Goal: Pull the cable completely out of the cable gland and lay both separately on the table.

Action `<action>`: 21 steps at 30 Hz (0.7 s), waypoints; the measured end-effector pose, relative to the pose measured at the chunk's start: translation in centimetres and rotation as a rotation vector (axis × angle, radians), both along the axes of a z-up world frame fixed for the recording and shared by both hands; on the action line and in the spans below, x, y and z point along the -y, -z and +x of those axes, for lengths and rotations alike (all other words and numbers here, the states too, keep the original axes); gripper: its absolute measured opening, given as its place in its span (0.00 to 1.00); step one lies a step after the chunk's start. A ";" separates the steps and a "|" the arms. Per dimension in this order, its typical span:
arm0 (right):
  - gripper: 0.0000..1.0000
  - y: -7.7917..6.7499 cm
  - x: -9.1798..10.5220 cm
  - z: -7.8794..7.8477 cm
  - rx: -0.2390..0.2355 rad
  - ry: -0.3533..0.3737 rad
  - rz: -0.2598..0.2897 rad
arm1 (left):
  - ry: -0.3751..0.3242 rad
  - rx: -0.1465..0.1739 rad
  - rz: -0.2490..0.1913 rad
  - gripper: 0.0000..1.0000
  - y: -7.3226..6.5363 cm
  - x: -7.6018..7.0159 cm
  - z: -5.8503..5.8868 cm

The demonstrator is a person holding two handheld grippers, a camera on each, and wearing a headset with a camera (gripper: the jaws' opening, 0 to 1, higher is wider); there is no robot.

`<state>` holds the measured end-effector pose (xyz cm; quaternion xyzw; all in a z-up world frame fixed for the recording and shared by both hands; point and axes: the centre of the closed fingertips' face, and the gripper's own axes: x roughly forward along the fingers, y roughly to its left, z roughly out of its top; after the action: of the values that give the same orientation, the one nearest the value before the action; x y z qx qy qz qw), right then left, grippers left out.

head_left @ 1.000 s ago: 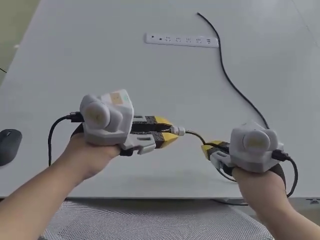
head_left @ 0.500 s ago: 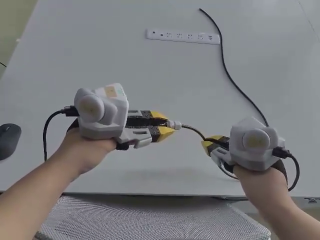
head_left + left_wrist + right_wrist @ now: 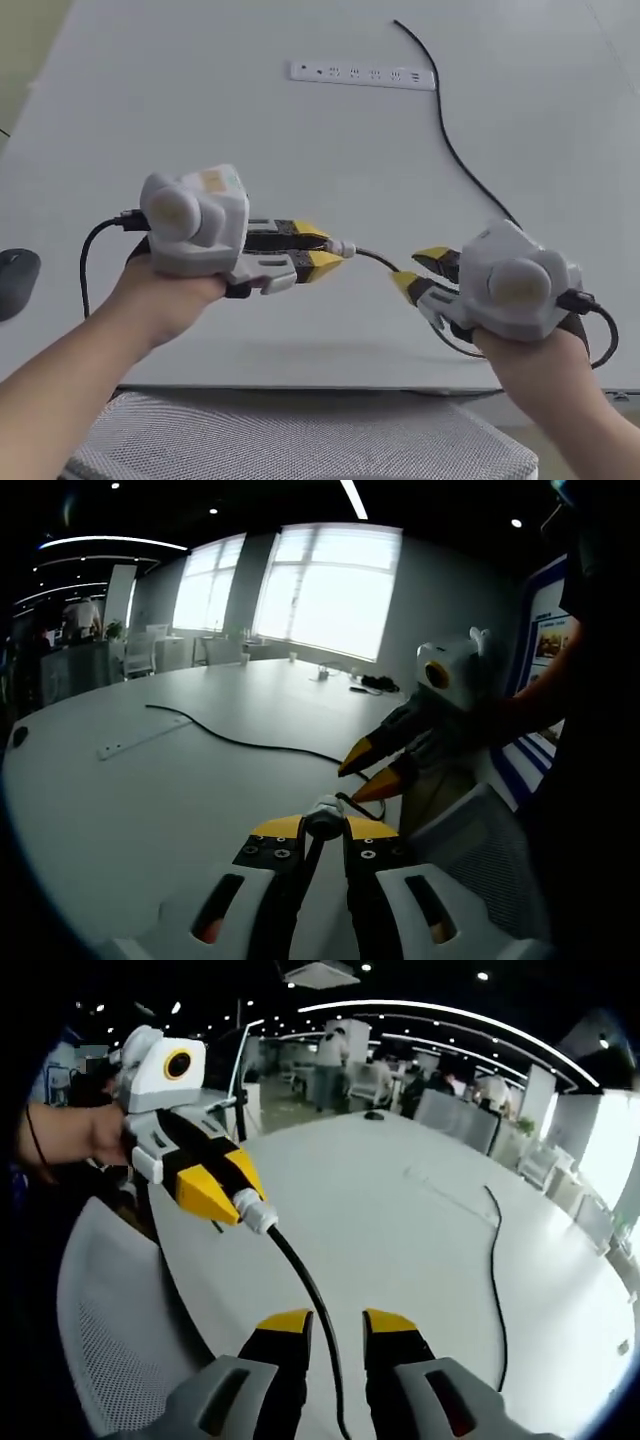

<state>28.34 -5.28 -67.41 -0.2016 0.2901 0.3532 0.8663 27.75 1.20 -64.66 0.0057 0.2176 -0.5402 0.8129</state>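
My left gripper is held level above the table's front edge, shut on a small white cable gland that sticks out past its yellow tips. A thin black cable leaves the gland and curves right, down between the jaws of my right gripper. Those jaws stand apart, open around the cable without pinching it. In the right gripper view the cable runs from the gland down between the yellow tips. In the left gripper view the gland sits clamped between the tips.
A white power strip lies at the back of the grey table, and its black cord trails toward the right hand. A dark mouse sits at the left edge. A mesh chair seat is below the front edge.
The right gripper's jaws have spread apart and let go of the cable. The left gripper, still shut on the gland, has drifted slightly left.
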 end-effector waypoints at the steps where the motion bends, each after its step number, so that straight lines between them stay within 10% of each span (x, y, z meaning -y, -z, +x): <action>1: 0.17 -0.4 -0.6 -0.1 0.022 -0.036 -0.015 | 0.002 -0.001 0.000 0.15 0.0 0.0 -0.1; 21: 0.07 -1.2 -5.2 -0.8 0.147 -0.305 -0.197 | 0.027 -0.005 -0.004 0.15 0.0 0.3 -0.6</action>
<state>27.52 -0.08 -66.24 -0.3522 0.2255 0.4346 0.7976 27.16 0.90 -64.68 0.0056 0.2182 -0.5515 0.8051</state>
